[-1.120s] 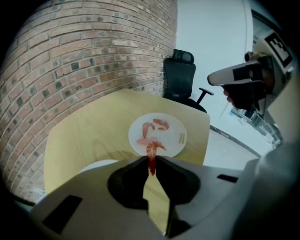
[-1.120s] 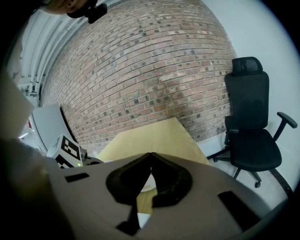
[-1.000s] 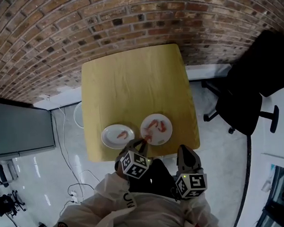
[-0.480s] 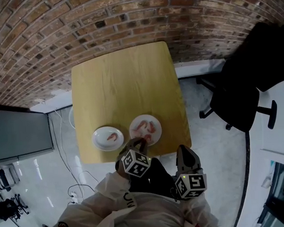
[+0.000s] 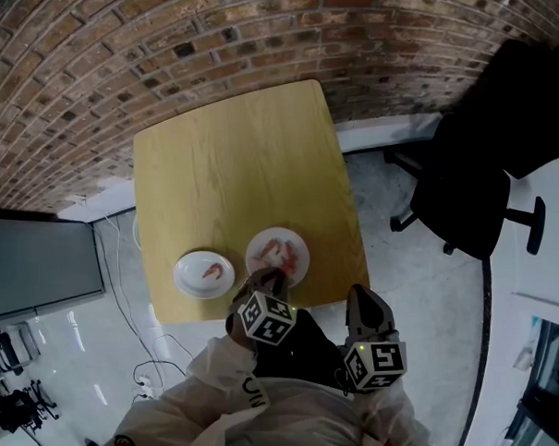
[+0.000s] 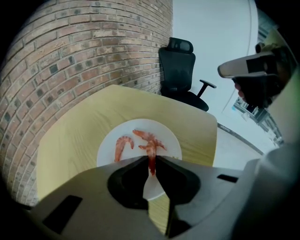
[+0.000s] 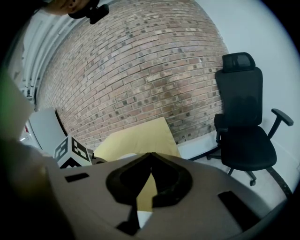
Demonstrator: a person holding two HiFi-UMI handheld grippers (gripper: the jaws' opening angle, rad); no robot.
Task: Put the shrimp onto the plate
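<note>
The left gripper [image 6: 151,158] is clamped narrowly on one orange-red shrimp [image 6: 151,166]. Its jaw tips pinch the shrimp's thin end, and the rest of the body points away from them towards the large round white plate [image 6: 169,140]. Only the left gripper view shows this grip. In the head view the left gripper [image 5: 271,281] sits at the near edge of the large round white plate [image 5: 297,246], and its marker cube and body hide the shrimp.

The left gripper view also shows two more shrimp lying on that plate. A curled one [image 6: 123,146] lies on its left half and a straighter one [image 6: 145,136] near its middle, just beyond the held shrimp.

The head view alone shows a smaller round white plate [image 5: 191,266] to the left of the large plate. It carries a single shrimp [image 5: 210,270].

Both plates stand on the pale yellow wooden bench [image 5: 231,173], near its closer edge.

The right gripper [image 7: 150,154] has its jaws together with nothing between them. In the head view the right gripper [image 5: 361,297] hangs off the bench, to the right of the large plate.

A black office chair [image 5: 472,190] stands well to the right of the plate, and a brick wall [image 5: 161,47] runs beyond the bench's far side.
</note>
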